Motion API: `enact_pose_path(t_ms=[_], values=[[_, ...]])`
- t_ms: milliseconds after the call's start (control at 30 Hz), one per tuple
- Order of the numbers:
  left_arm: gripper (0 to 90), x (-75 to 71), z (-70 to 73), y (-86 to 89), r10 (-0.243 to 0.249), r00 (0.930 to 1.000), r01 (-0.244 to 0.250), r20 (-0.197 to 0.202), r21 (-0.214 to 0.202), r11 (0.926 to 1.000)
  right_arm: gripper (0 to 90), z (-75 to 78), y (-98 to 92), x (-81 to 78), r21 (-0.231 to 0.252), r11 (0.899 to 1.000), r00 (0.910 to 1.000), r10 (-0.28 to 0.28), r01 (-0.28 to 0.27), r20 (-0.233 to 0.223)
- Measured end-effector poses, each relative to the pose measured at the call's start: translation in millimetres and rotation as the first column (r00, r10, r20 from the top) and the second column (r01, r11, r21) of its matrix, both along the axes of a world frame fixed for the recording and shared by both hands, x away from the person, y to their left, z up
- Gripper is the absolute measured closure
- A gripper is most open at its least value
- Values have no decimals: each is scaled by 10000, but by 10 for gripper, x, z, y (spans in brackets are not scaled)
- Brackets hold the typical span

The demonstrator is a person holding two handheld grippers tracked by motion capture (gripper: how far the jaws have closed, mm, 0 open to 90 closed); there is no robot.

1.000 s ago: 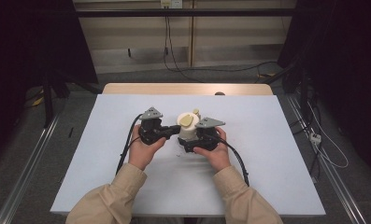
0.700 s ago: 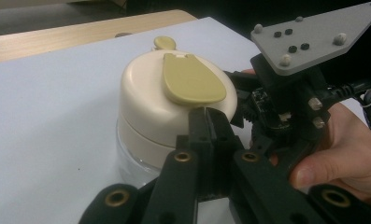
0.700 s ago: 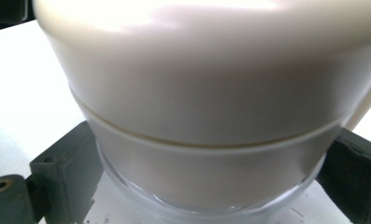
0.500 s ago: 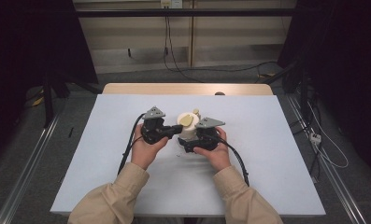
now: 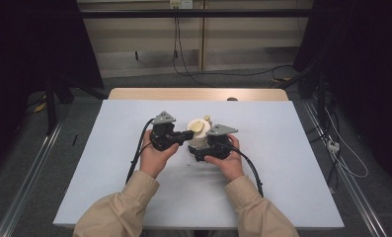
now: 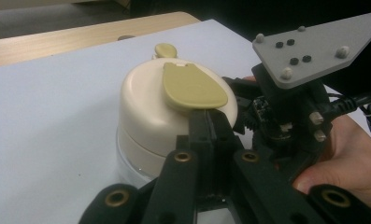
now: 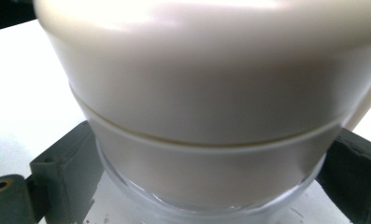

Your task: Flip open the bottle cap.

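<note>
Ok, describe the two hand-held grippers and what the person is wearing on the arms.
Both are black two-jaw tools. The left hand-held gripper and right hand-held gripper each carry a grey three-cornered plate with black and pale studs on top. A black cable trails back from each. The person's beige long sleeves reach the wrists.

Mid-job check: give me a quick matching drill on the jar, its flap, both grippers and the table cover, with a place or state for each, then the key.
Things:
1. left gripper
2. right gripper
3. olive flap
4. white table cover

States:
A. jaws on either side of the cream jar, low on its body
B. lies on top of the jar's lid
C. jaws together at the flap's near edge
D. spread under the jar and both hands

Pairs: 1-C, 2-A, 3-B, 4-D
</note>
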State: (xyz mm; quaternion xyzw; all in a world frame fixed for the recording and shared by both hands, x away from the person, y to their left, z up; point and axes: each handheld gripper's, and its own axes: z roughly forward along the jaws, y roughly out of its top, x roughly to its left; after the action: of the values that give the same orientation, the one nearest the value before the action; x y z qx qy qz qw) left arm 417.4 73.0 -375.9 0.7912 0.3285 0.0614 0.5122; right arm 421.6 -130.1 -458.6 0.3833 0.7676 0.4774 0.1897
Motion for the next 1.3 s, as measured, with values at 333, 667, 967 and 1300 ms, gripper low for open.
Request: enact_pose_path(t_ms=[333, 667, 967, 1300], values=[[900, 6, 30, -22, 116, 9999, -115, 21, -68, 9999, 44, -1, -2, 3, 67, 10000, 10000, -28, 28, -26], [900, 35, 101, -37, 156, 9998, -154, 105, -143, 9998, 45, -1, -3, 4, 68, 10000, 10000, -44, 44, -26], [900, 63, 163, -65, 189, 9996, -185, 220, -146, 9997, 45, -1, -2, 4, 57, 10000, 10000, -37, 37, -25], [900, 122, 183, -77, 256, 9994, -255, 246, -31, 9997, 44, -3, 2, 3, 21, 10000, 10000, -20, 20, -8]])
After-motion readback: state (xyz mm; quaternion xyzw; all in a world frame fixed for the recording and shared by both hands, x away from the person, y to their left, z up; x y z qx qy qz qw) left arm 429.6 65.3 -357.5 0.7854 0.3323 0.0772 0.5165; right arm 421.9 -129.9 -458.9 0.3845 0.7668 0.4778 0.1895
